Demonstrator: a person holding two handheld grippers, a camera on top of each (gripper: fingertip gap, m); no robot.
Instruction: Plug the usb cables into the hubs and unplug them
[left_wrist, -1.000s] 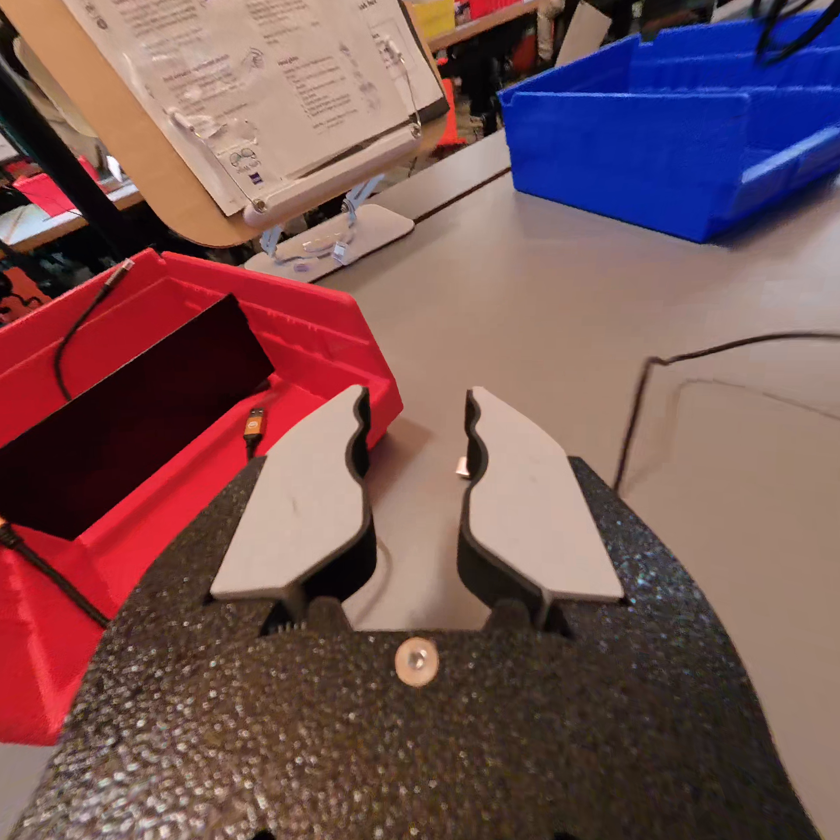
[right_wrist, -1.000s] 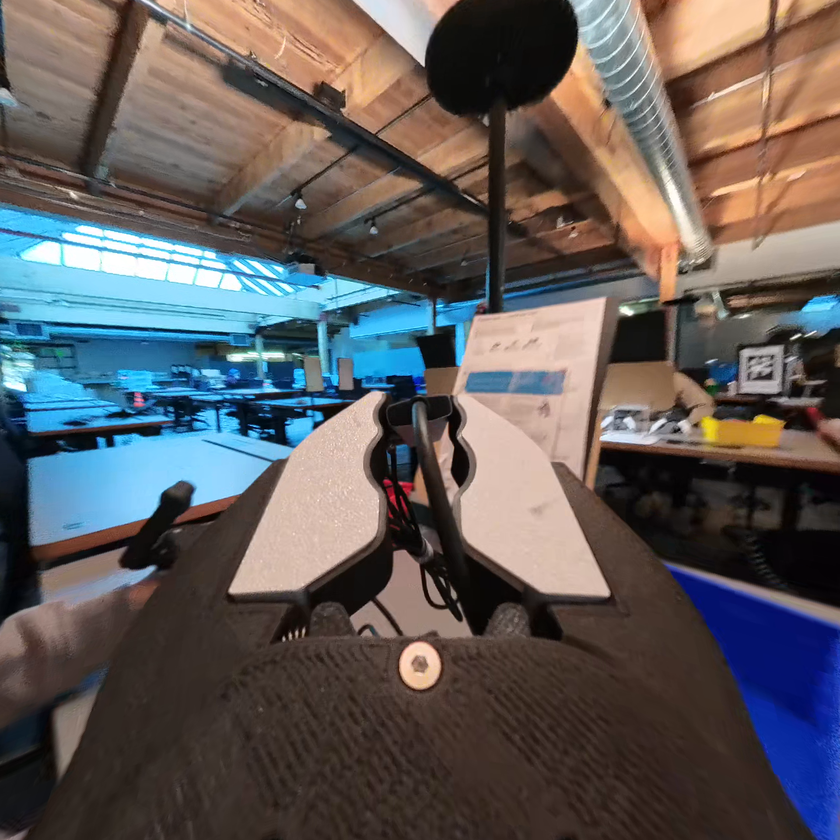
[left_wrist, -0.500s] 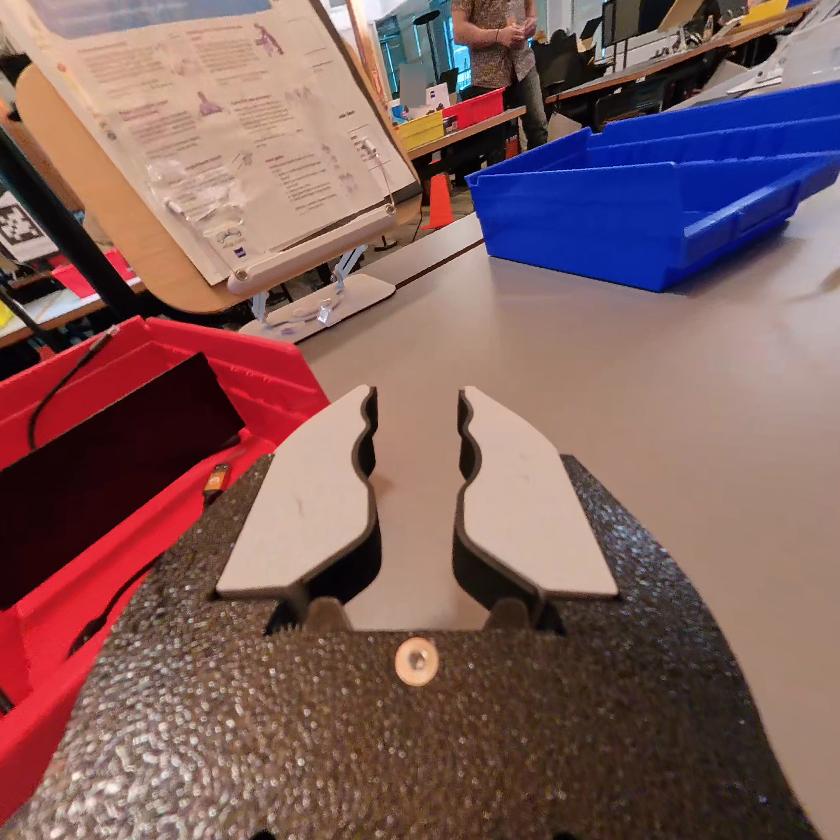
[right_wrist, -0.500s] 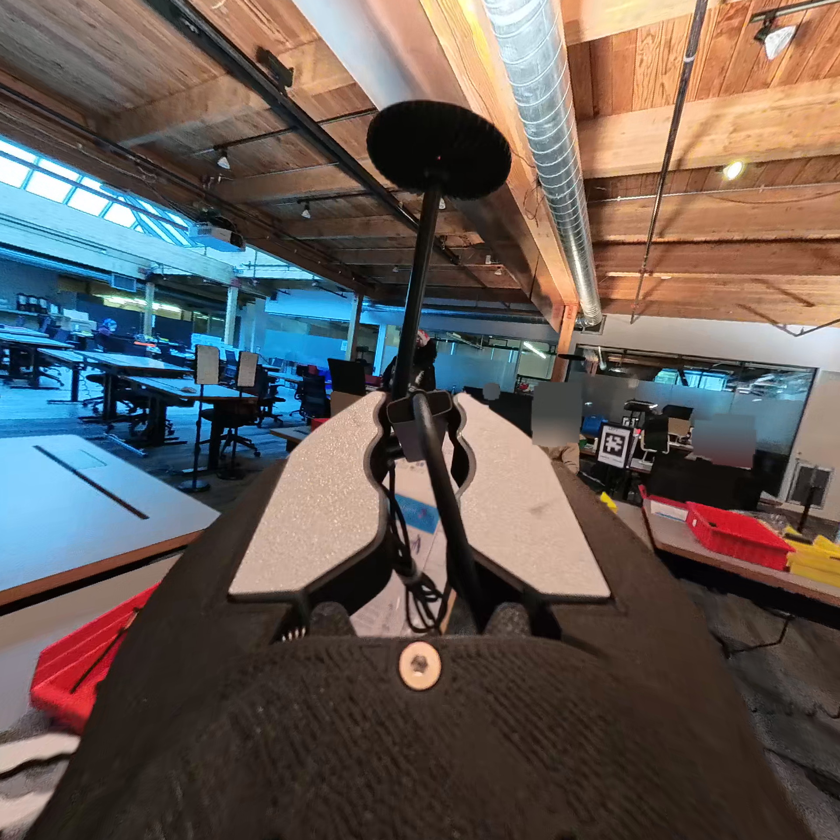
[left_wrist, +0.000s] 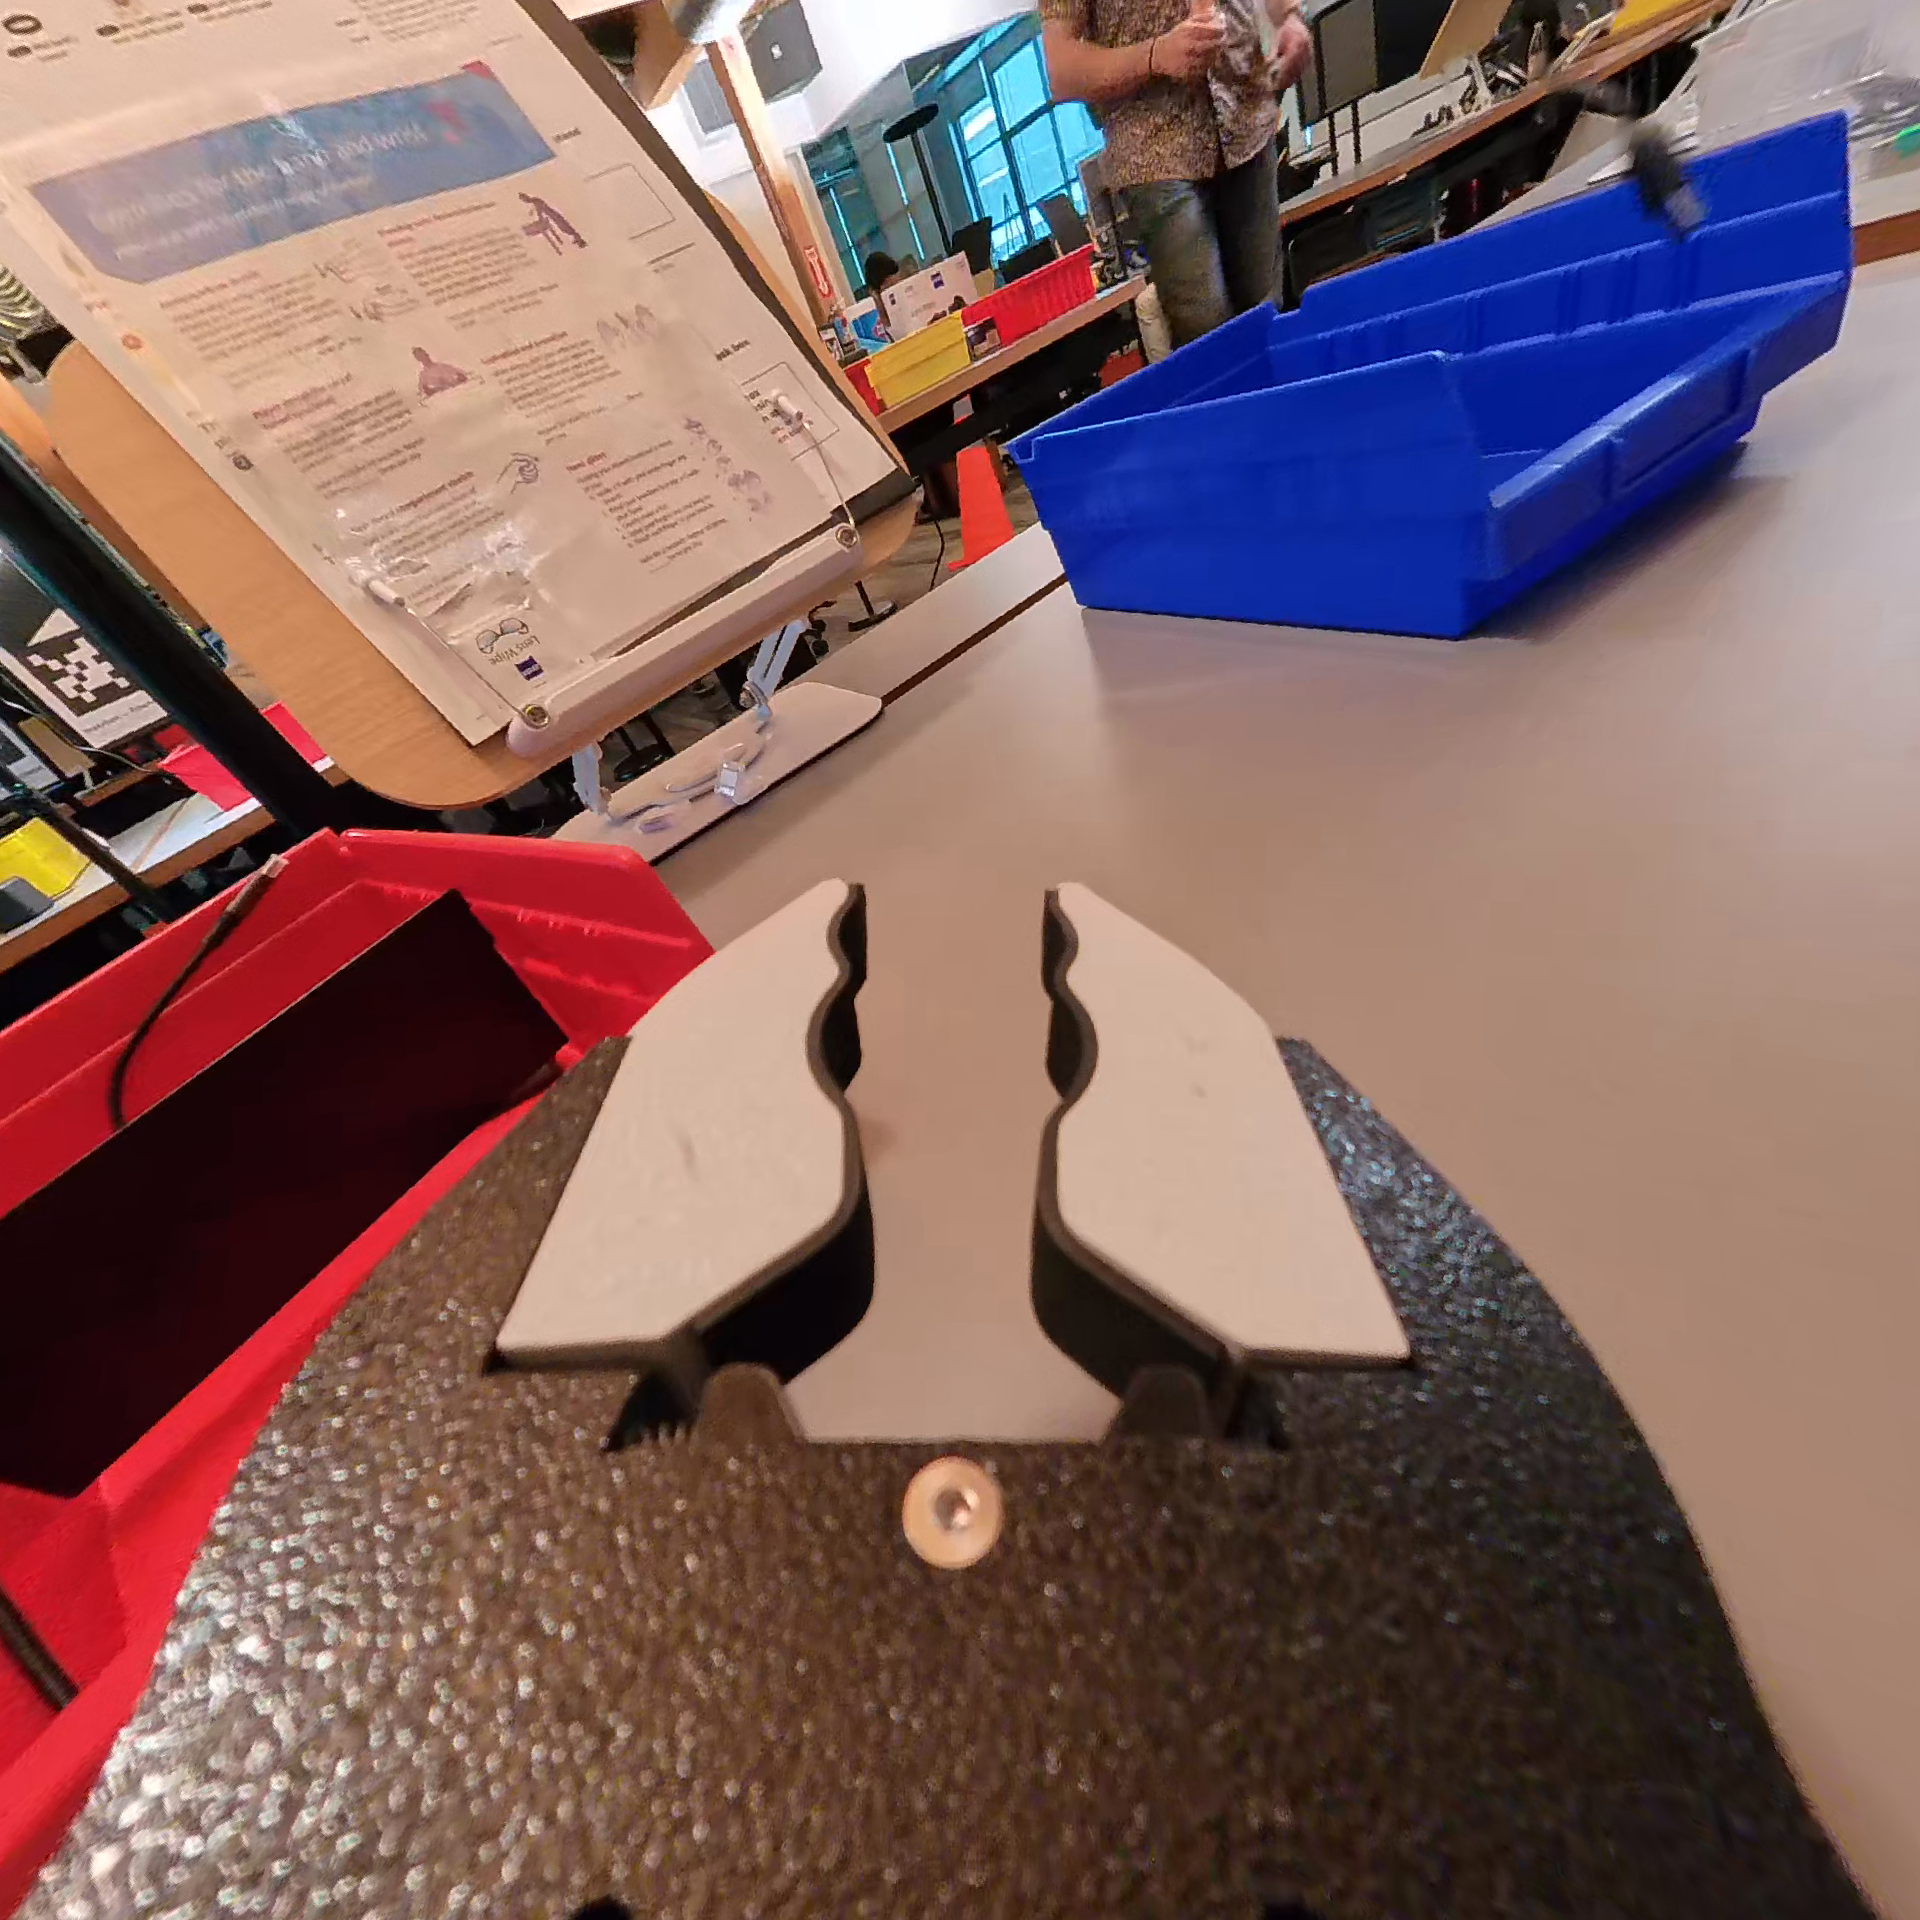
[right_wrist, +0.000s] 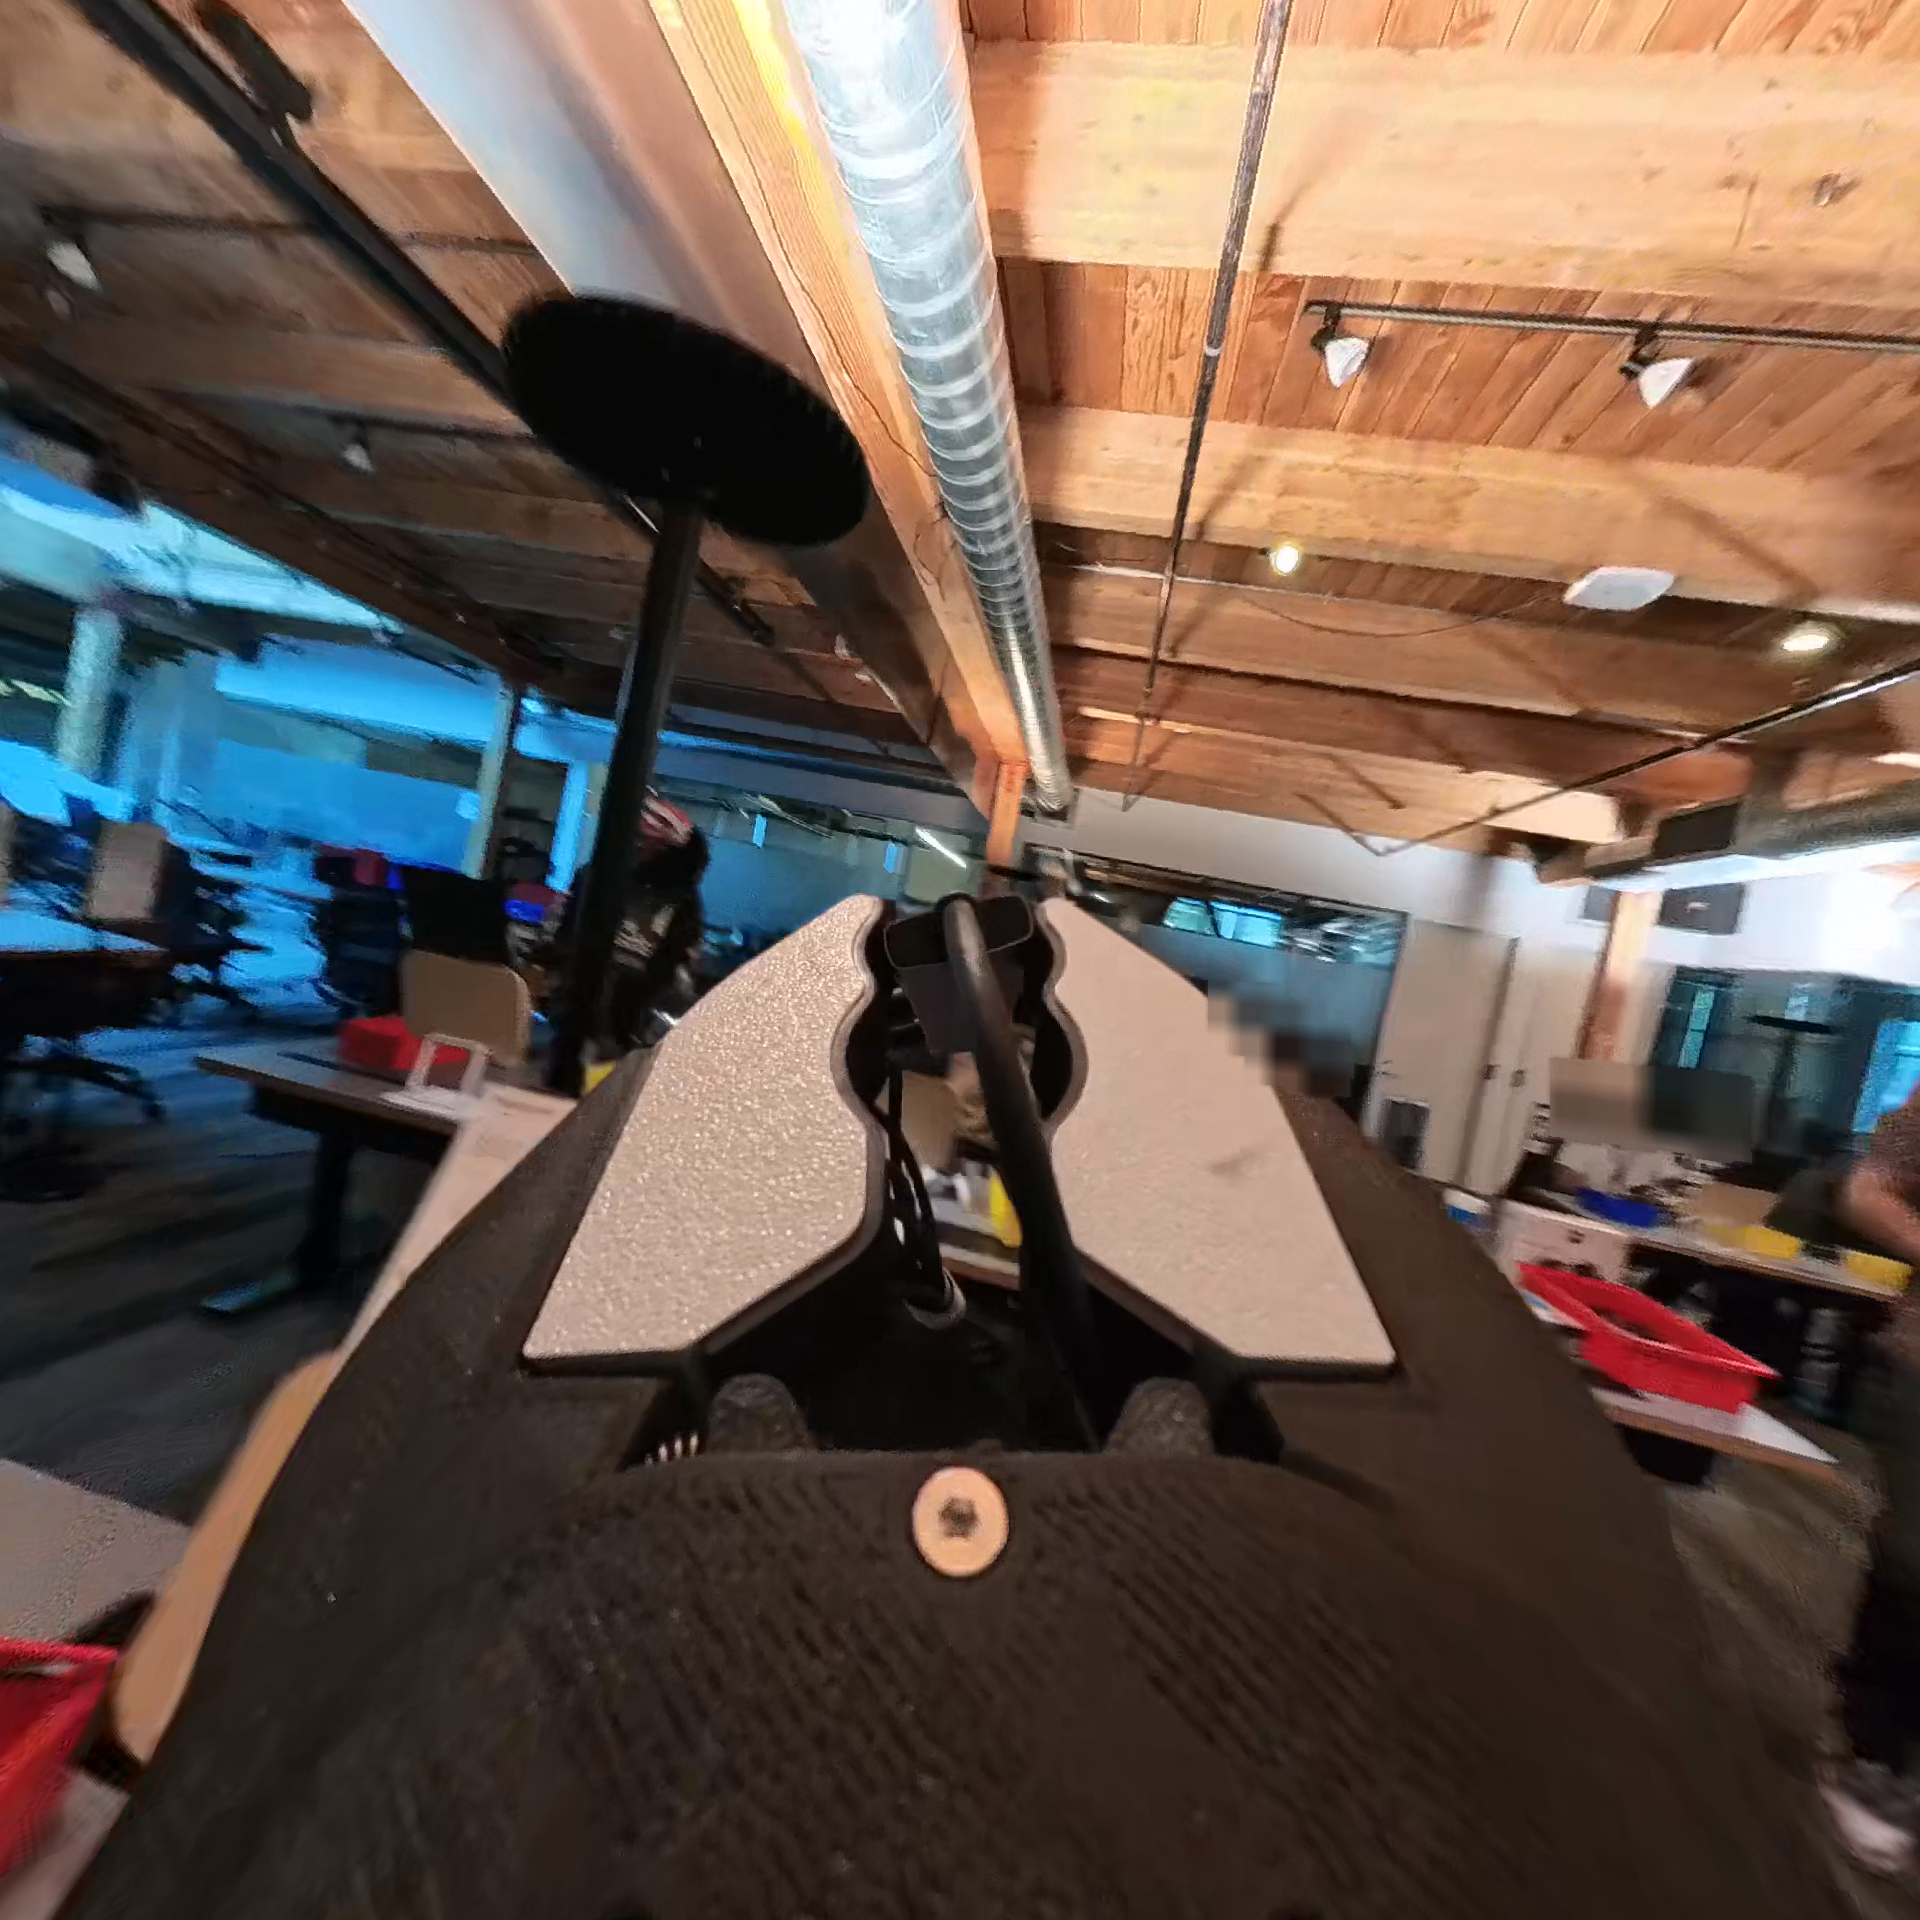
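Observation:
My left gripper (left_wrist: 951, 909) is open and empty, low over the grey table (left_wrist: 1403, 935), just right of a red bin (left_wrist: 499, 894). A black cable (left_wrist: 177, 987) hangs over the red bin's back wall. My right gripper (right_wrist: 961, 925) is raised and points up at the ceiling. It is shut on a small dark hub (right_wrist: 940, 971) held between the fingertips. The hub's black cable (right_wrist: 1023, 1122) runs back down between the fingers, with more dark cable hanging below.
A blue bin (left_wrist: 1455, 447) stands at the far right of the table. A tilted document stand with a printed sheet (left_wrist: 447, 343) stands behind the red bin. A black pole lamp (right_wrist: 675, 426) rises on the left. A person (left_wrist: 1195, 135) stands beyond the table. My hands' fingertips stand some 75 cm from each other.
The right gripper has swung up and to the right with the hub in it. The left gripper has tilted up, and the cable on the table has left its view.

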